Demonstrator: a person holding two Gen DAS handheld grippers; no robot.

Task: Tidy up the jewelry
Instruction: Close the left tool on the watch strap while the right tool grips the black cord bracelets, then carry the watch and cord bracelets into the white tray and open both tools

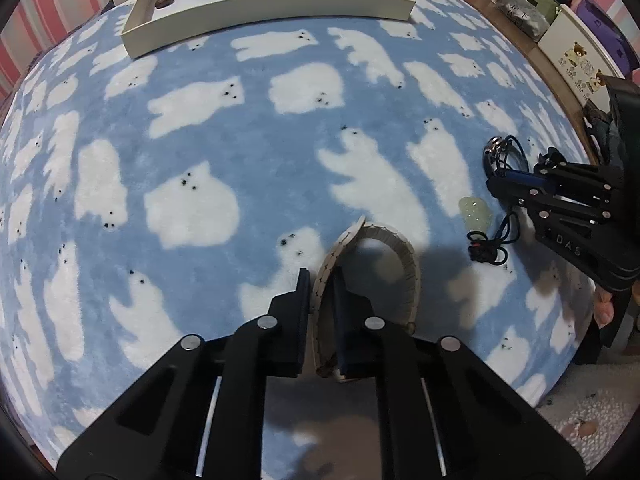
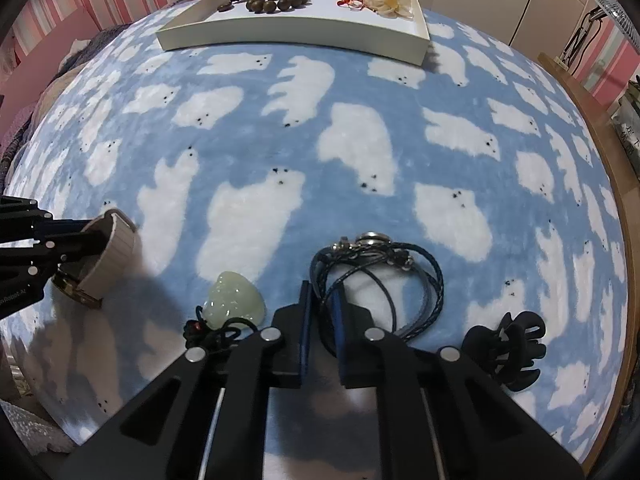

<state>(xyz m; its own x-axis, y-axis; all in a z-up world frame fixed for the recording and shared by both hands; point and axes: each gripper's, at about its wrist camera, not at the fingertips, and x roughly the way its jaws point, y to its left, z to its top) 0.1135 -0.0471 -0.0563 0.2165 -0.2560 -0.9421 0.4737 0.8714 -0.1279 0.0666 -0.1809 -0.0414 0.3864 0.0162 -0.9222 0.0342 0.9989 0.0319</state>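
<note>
The left gripper pinches the watch strap; the right gripper pinches the bracelet cords. Lift both clear, then carry them ahead to the tray.

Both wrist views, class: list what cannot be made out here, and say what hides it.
- Watch face: left wrist view, tucked behind the left gripper fingers; right wrist view shows only a gold edge.
- Leather bracelet near end: right wrist view, hidden behind the right gripper.
- Tray far side: left wrist view, cut off by the top edge.
- Pendant carving: too small.
</note>
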